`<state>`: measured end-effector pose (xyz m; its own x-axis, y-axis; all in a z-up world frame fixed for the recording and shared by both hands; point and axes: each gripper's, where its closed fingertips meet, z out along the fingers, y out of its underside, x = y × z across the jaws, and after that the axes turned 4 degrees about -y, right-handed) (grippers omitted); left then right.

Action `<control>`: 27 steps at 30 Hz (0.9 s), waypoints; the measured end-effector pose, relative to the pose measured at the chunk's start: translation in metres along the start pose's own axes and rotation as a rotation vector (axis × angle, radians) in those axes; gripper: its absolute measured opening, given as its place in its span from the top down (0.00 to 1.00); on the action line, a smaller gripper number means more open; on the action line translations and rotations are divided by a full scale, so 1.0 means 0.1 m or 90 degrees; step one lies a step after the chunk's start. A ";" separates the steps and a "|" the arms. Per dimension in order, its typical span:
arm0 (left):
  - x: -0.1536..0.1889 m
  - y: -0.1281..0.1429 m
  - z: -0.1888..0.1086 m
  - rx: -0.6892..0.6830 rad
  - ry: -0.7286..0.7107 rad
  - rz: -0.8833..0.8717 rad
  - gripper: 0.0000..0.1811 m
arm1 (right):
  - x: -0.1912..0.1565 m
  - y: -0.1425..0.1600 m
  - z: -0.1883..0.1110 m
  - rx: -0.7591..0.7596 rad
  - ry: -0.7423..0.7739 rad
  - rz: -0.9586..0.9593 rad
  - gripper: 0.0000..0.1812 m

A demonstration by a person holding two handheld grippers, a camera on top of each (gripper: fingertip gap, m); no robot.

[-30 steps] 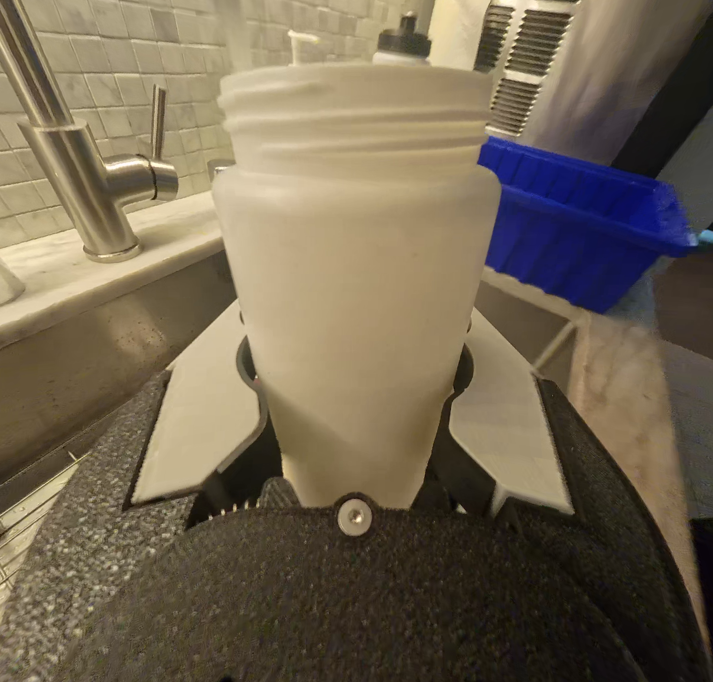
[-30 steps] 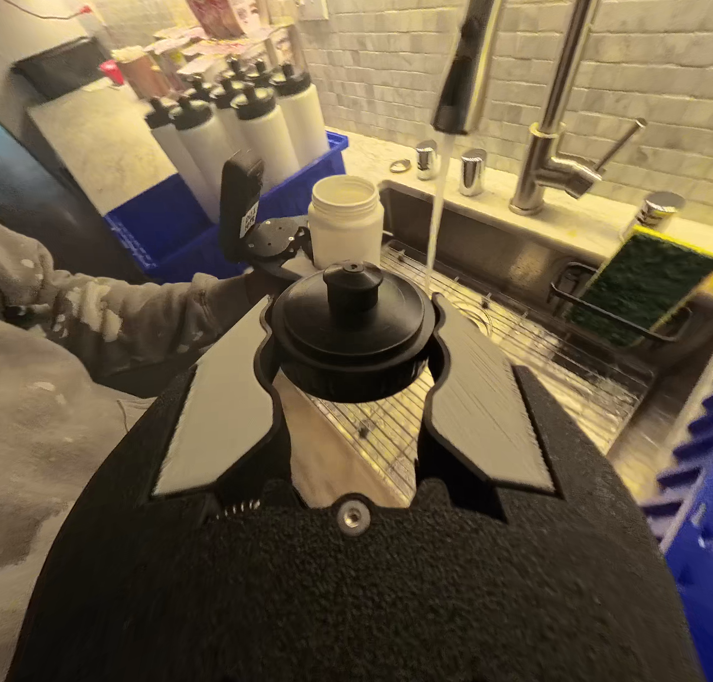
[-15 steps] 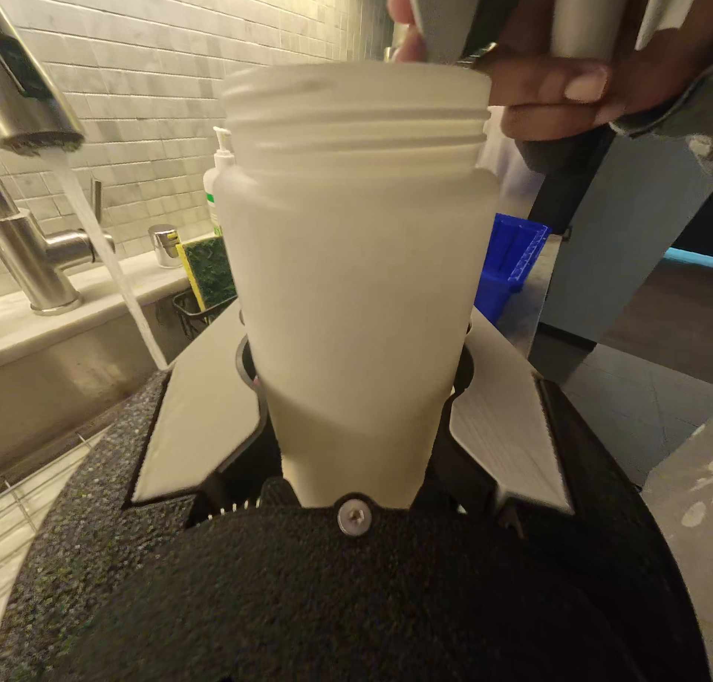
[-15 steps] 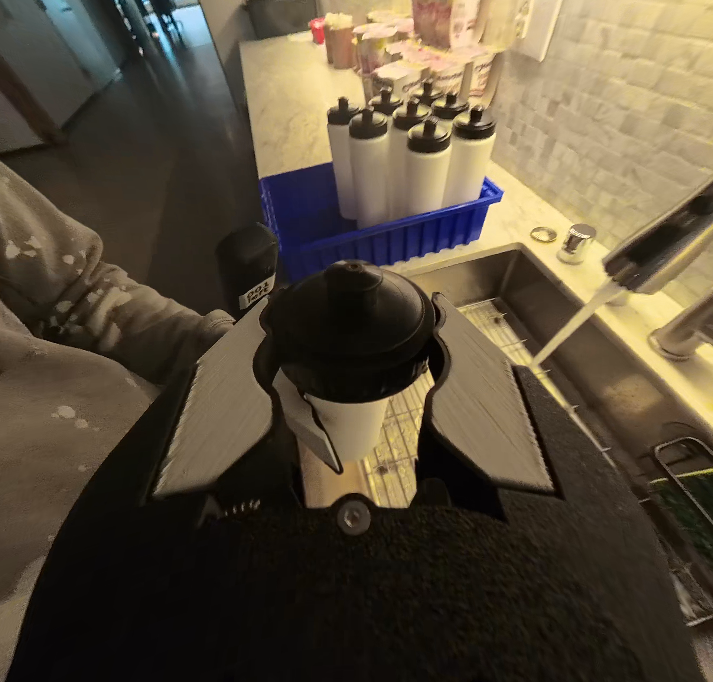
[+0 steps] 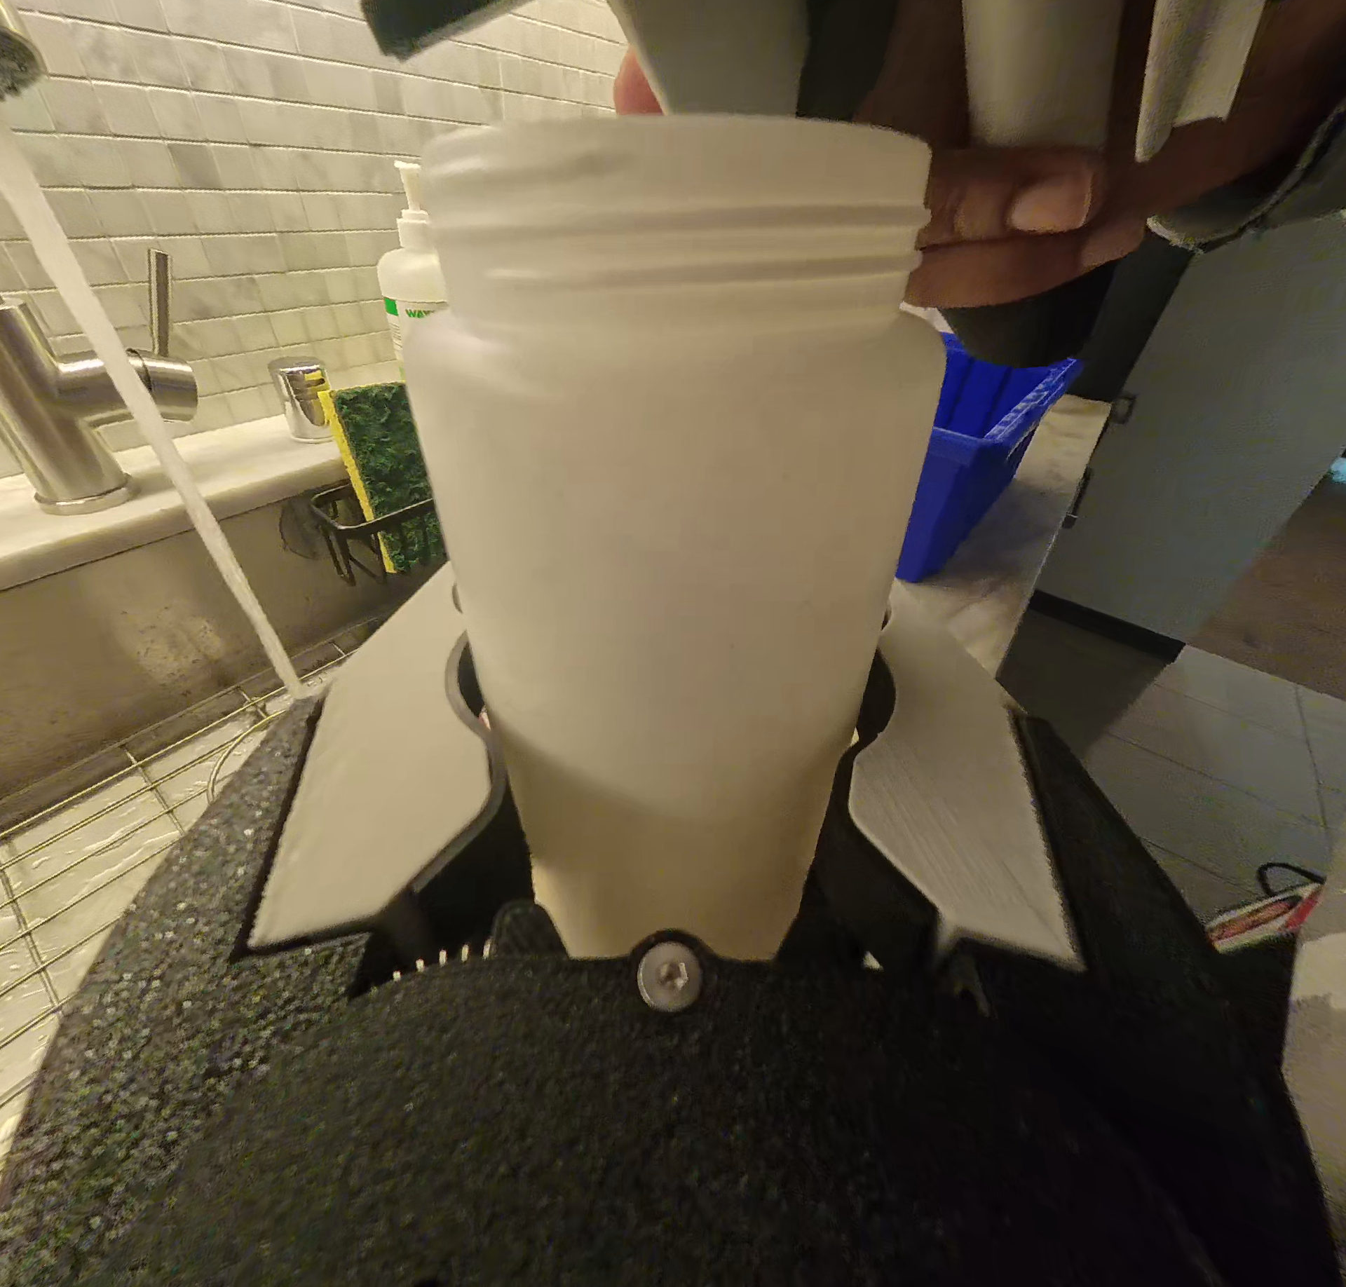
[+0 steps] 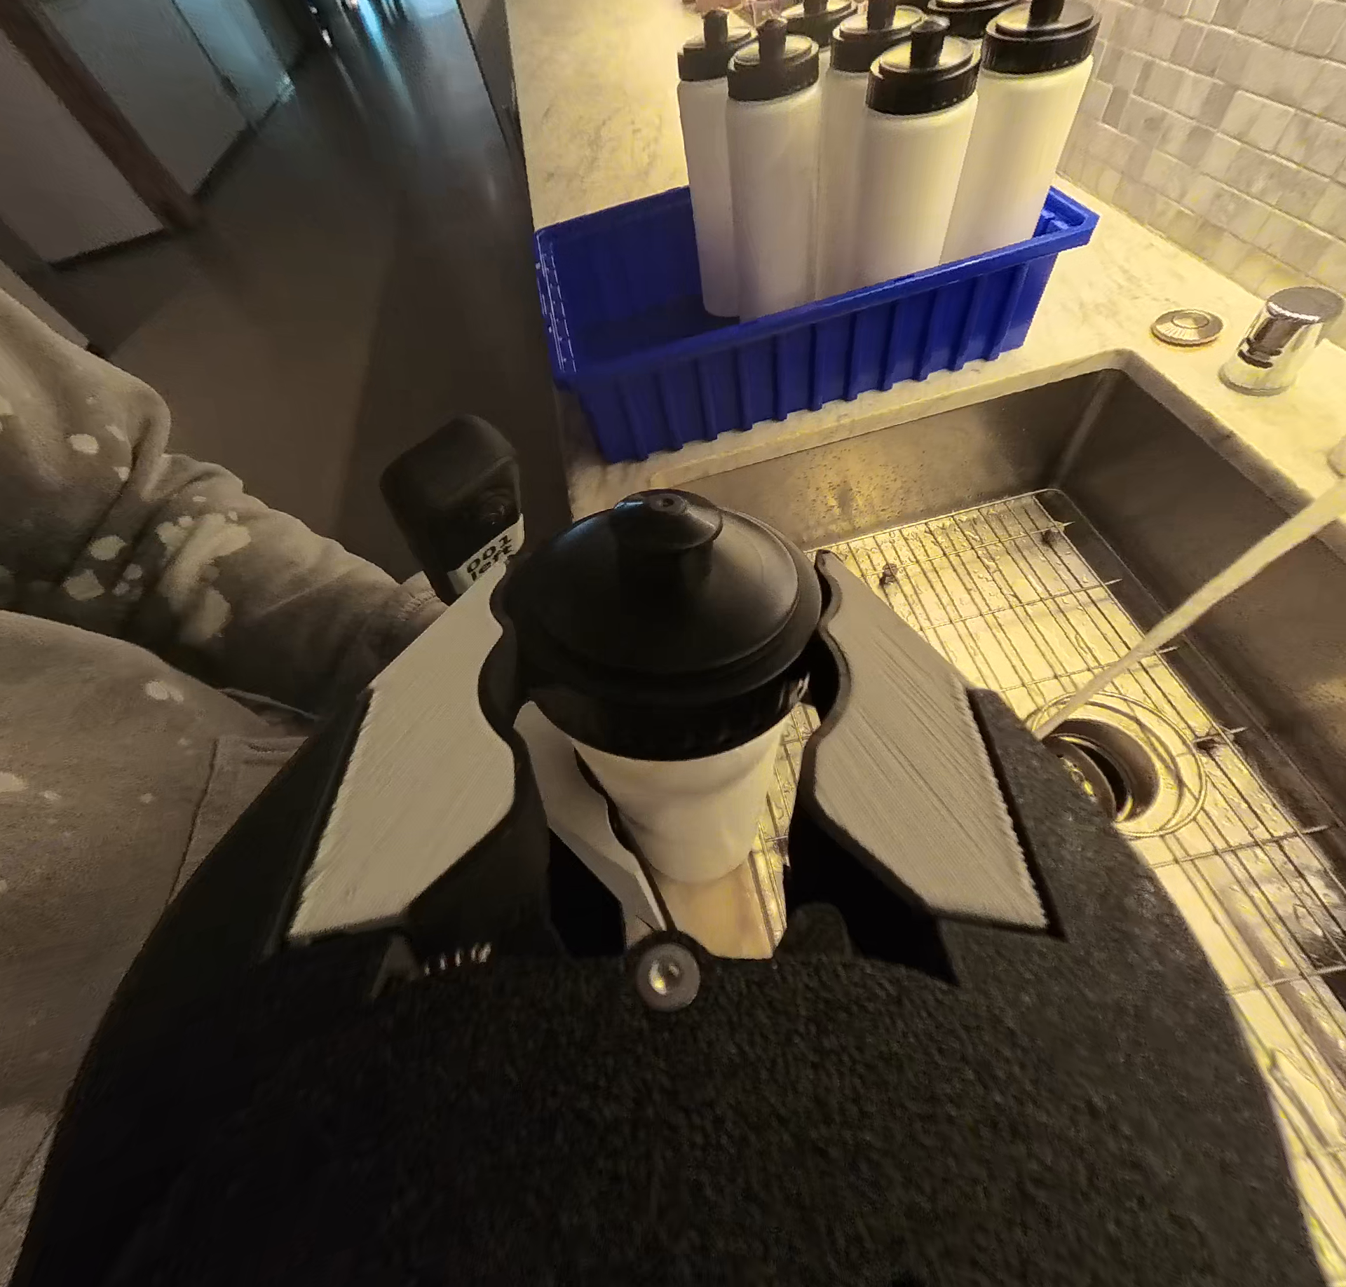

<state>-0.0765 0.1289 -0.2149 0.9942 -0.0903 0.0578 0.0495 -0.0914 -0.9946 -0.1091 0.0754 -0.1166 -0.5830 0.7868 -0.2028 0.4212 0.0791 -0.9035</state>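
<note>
My left gripper (image 5: 670, 677) is shut on an open white plastic bottle (image 5: 670, 451), held upright with its threaded mouth uppermost. My right gripper (image 6: 663, 662) is shut on a black spouted cap (image 6: 659, 596), which sits over the mouth of that bottle (image 6: 685, 808); whether cap and threads touch cannot be told. In the left wrist view the right gripper's fingers (image 5: 721, 21) and the hand (image 5: 1020, 189) holding it hover just above the bottle's rim. The left gripper's camera (image 6: 459, 502) shows behind the cap.
A steel sink (image 6: 983, 451) with a wire grid (image 6: 1020, 596) lies below; water streams (image 6: 1165, 618) from the faucet (image 5: 65, 407) into the drain. A blue bin (image 6: 765, 371) holds several capped white bottles (image 6: 918, 159). A sponge (image 5: 379, 465), soap bottle (image 5: 411, 276) and another blue bin (image 5: 976, 451) stand nearby.
Both grippers moved away from the running water toward the sink's left side. The cap came down over the bottle's mouth, and the right gripper now sits directly above the bottle.
</note>
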 end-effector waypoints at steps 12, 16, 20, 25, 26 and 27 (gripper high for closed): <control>0.03 0.04 -0.07 -0.007 0.038 0.001 0.42 | -0.12 0.15 -0.04 0.014 0.017 0.007 0.57; 0.07 0.09 -0.09 -0.034 0.050 -0.001 0.42 | -0.15 0.20 -0.12 0.025 0.035 0.009 0.57; 0.11 0.13 -0.11 -0.053 0.051 -0.010 0.41 | -0.16 0.20 -0.10 0.042 0.041 0.002 0.57; 0.11 0.14 -0.11 -0.063 0.046 -0.009 0.41 | -0.18 0.13 0.06 0.052 0.024 -0.039 0.57; 0.11 0.14 -0.12 -0.068 0.047 -0.008 0.41 | -0.19 0.13 0.10 0.050 0.017 -0.045 0.57; 0.11 0.15 -0.12 -0.073 0.047 -0.007 0.42 | -0.20 0.13 0.13 0.052 0.012 -0.049 0.57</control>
<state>-0.0661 0.1149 -0.2278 0.9838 -0.1608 0.0795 0.0455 -0.2048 -0.9777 -0.1010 0.0533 -0.1295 -0.5980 0.7915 -0.1261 0.3177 0.0897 -0.9439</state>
